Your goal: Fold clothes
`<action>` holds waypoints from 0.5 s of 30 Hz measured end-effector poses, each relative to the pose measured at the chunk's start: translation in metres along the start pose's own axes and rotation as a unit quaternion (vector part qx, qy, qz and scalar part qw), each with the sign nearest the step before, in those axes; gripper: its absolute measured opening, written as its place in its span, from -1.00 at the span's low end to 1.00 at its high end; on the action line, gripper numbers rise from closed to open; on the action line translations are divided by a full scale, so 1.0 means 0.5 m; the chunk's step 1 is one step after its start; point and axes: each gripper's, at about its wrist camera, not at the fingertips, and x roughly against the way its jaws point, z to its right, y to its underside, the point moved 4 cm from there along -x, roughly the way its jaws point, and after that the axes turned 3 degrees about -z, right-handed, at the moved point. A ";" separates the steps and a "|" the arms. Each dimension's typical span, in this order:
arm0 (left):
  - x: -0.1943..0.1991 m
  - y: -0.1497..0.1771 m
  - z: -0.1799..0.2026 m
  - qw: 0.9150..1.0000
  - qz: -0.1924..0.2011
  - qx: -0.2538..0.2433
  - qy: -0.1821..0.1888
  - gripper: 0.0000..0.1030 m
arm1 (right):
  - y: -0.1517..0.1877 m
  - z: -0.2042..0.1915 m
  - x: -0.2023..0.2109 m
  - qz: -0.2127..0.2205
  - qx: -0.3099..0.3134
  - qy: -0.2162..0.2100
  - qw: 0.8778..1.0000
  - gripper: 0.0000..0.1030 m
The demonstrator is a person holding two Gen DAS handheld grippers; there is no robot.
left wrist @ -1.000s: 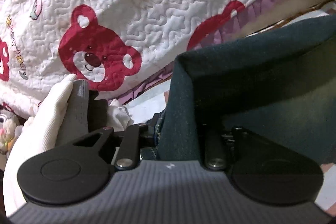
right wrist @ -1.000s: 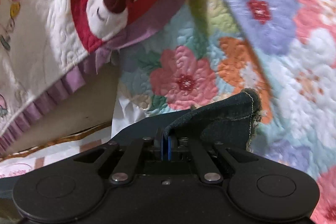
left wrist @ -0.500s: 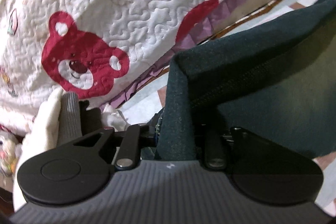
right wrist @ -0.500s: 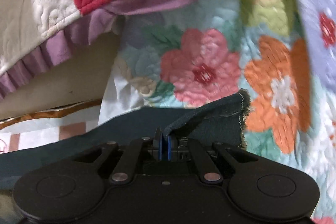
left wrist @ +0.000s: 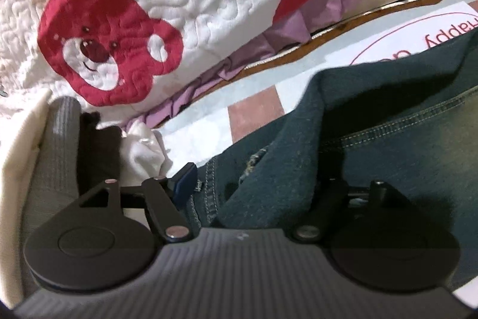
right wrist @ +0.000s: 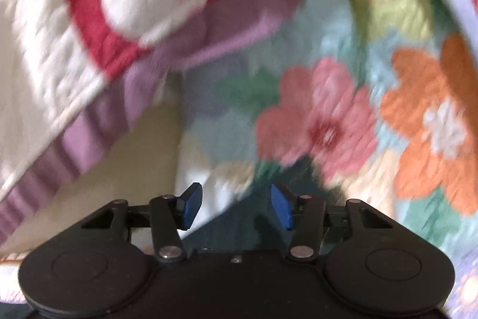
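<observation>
Denim fills the lower right of the left wrist view: the dark jeans (left wrist: 373,145) lie bunched on a pale printed mat (left wrist: 203,121), a fold draped between the fingers of the left gripper (left wrist: 257,184), whose jaws are opening with the blue left pad clear of the cloth, below a white quilt with red bears (left wrist: 185,5). Right wrist view, blurred: the right gripper (right wrist: 237,207) has its jaws opening, blue pads apart, only a dark strip of jeans low between them, before a flowered quilt (right wrist: 343,115).
</observation>
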 end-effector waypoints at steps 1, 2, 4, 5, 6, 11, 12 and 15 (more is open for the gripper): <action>0.003 -0.003 -0.007 1.000 -0.002 0.002 0.013 0.39 | 0.023 -0.001 0.000 -0.007 0.011 -0.009 1.000 0.10; 0.011 -0.007 -0.015 1.000 -0.002 0.001 0.025 0.38 | 0.052 -0.002 -0.004 -0.021 0.025 -0.016 0.999 0.10; 0.030 -0.014 -0.031 0.999 -0.001 0.000 0.047 0.38 | 0.102 -0.009 -0.018 -0.053 0.049 -0.030 0.997 0.10; 0.047 -0.019 -0.038 0.998 0.005 -0.002 0.056 0.38 | 0.126 -0.013 -0.028 -0.069 0.061 -0.032 0.995 0.10; 0.064 -0.024 -0.045 0.998 0.012 -0.004 0.063 0.38 | 0.153 -0.018 -0.036 -0.082 0.075 -0.029 0.993 0.10; 0.155 -0.032 -0.066 0.996 0.052 -0.024 0.065 0.39 | 0.248 -0.074 -0.048 -0.098 0.173 -0.013 0.980 0.21; 0.164 -0.032 -0.072 0.996 0.053 -0.024 0.070 0.39 | 0.257 -0.090 -0.047 -0.093 0.183 -0.007 0.979 0.21; 0.186 -0.031 -0.100 0.995 0.064 -0.002 0.079 0.39 | 0.267 -0.136 -0.038 -0.095 0.152 -0.040 0.983 0.20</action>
